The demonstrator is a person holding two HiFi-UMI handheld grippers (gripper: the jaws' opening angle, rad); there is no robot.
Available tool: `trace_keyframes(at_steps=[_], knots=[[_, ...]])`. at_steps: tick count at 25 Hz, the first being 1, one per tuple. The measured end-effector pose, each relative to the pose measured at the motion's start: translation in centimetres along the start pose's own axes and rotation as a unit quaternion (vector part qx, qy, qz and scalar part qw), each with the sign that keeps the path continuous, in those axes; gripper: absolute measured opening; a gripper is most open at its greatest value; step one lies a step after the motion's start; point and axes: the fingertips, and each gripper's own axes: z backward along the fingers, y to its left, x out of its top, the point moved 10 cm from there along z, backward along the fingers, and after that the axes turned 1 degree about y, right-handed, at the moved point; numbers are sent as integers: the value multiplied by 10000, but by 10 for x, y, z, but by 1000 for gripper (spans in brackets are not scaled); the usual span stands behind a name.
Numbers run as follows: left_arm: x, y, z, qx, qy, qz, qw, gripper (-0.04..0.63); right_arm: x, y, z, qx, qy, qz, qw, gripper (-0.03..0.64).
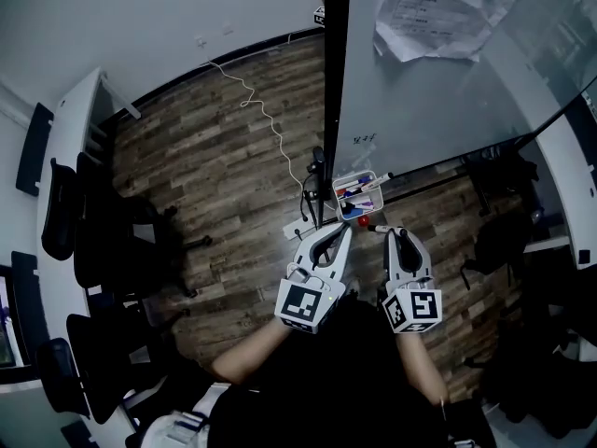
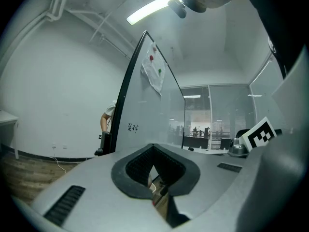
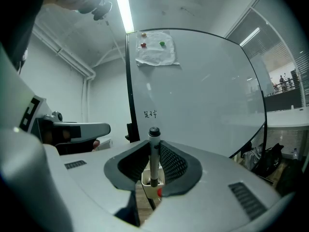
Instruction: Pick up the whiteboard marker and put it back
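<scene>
- Slim cylindrical whiteboard marker [image 3: 154, 159] stands upright, clamped between the ribbed pads of the right gripper [image 3: 153, 147].
- The left gripper [image 2: 153, 152] is clenched, empty.
- White rectangular tray [image 1: 377, 190] sits at the lower edge of the glossy whiteboard [image 1: 420, 91].

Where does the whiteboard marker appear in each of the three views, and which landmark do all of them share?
Head view: the whiteboard marker lies crosswise in the right gripper, just below centre.
Left gripper view: not in it.
Right gripper view: upright between the jaws, centre.
Shared landmark: the handwriting on the whiteboard.
</scene>
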Motion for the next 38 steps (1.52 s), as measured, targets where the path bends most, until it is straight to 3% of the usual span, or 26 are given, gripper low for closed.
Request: trace_keyframes(at_steps=[7, 22, 38], knots=[[-4, 0, -1, -14, 135, -114, 9998, 8, 0, -1, 3, -10, 27, 16, 10000, 77], [-6, -6, -8, 187, 37, 16, 9998, 8, -2, -13, 2, 124, 111, -8, 9999, 77], [-10, -27, -37, 863, 199, 47, 9961, 8, 3, -52, -12, 625, 300, -180, 9974, 77]])
